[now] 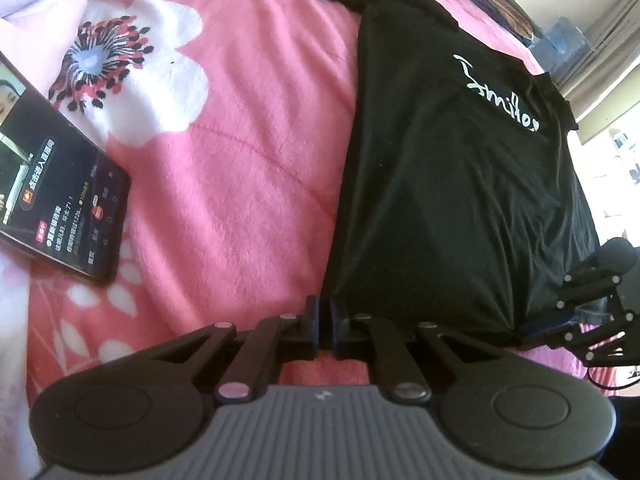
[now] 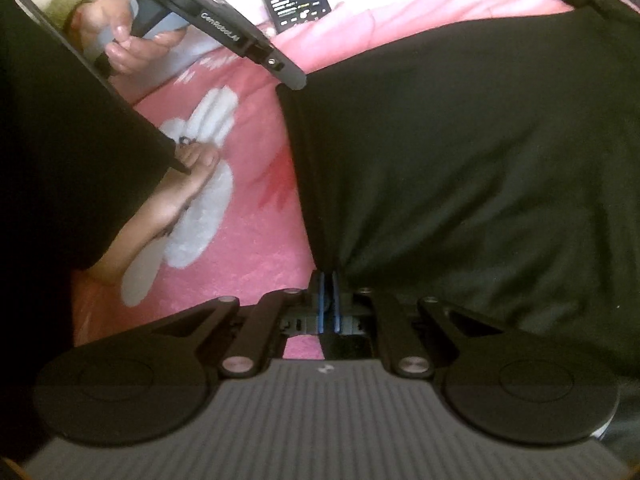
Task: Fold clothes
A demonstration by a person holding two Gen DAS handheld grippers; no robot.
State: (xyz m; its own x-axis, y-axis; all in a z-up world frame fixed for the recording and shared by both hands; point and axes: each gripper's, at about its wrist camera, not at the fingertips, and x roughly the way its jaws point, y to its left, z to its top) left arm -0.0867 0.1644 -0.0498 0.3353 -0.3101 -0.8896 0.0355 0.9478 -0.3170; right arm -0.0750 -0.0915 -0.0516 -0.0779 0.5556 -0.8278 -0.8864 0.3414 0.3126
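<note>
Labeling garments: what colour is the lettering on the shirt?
White, on a black shirt; lettering shows best in the left wrist view.

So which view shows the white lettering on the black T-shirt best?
The left wrist view: the white lettering lies fully visible across the black T-shirt. The right wrist view shows only plain black fabric, no lettering.

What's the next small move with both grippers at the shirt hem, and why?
Probably lift both corners together and carry the hem toward the collar. The left gripper and right gripper each look shut on a near corner of the shirt, which lies flat on the blanket, print up.
</note>
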